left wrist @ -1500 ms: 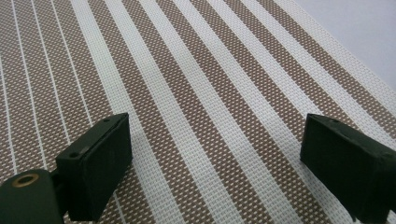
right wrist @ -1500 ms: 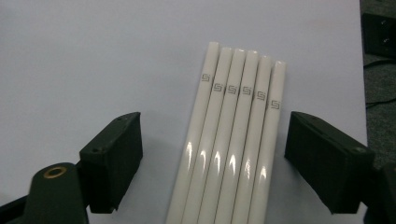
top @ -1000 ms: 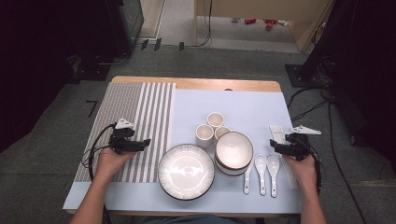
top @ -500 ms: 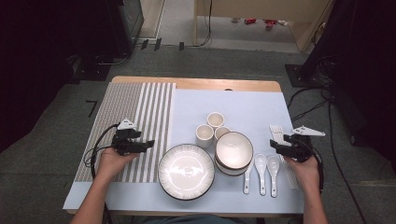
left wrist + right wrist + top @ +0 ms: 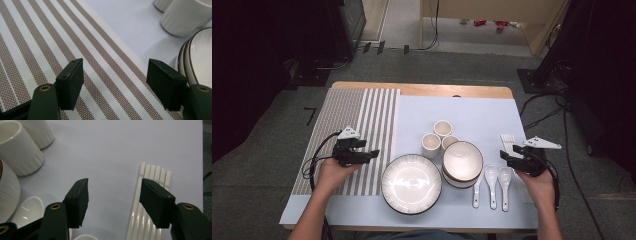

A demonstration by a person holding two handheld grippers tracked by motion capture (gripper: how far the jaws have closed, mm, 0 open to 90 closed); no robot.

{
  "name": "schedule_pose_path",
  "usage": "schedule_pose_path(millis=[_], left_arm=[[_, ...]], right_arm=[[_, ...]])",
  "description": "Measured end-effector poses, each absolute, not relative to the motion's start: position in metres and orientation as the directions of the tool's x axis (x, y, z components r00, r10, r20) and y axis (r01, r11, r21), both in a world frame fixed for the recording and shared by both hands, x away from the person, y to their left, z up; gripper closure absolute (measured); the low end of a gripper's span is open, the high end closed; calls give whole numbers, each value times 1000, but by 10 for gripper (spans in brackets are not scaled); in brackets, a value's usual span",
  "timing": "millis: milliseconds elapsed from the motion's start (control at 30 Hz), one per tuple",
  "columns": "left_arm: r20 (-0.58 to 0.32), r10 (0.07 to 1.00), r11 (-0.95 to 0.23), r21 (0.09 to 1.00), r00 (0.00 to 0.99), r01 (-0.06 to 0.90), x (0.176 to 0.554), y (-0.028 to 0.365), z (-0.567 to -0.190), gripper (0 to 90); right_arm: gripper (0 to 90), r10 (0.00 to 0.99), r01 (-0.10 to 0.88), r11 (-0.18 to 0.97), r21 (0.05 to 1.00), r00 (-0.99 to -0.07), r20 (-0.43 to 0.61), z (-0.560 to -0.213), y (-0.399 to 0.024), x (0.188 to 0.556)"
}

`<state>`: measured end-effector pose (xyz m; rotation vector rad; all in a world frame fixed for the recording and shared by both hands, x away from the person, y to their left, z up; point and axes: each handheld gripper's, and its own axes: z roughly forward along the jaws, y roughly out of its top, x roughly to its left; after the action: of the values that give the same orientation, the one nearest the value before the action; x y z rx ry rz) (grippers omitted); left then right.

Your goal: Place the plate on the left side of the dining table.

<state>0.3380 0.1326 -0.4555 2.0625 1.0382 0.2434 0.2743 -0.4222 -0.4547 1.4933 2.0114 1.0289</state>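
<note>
White chopsticks lie side by side near the right edge of the counter, just under the right hand-held gripper, whose jaws have just been closing and stand partly open with nothing between them. One jaw hangs over the chopsticks. Spoons lie just beside it. The left hand-held gripper hovers over the striped mat, jaws wide, also narrowing lately, empty, with the plate near.

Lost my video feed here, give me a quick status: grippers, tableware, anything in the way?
Both grippers empty, jaws just been closing, nothing between. Left gripper over striped mat; right gripper near chopsticks. Plate, bowls, spoons untouched. Path clear.
</note>
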Motion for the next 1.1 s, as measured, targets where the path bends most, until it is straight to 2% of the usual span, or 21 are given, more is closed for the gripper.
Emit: schedule_pose_path(millis=[433,1100], left_arm=[[-181,703,-377,725,688,576,337,123,-452,299],[-206,667,-388,724,716,570,336,115,-451,311]], right_arm=[[453,925,625,103,774,-346,157,-442,-413,263],[447,895,594,128,794,-414,165,-422,-398,251]])
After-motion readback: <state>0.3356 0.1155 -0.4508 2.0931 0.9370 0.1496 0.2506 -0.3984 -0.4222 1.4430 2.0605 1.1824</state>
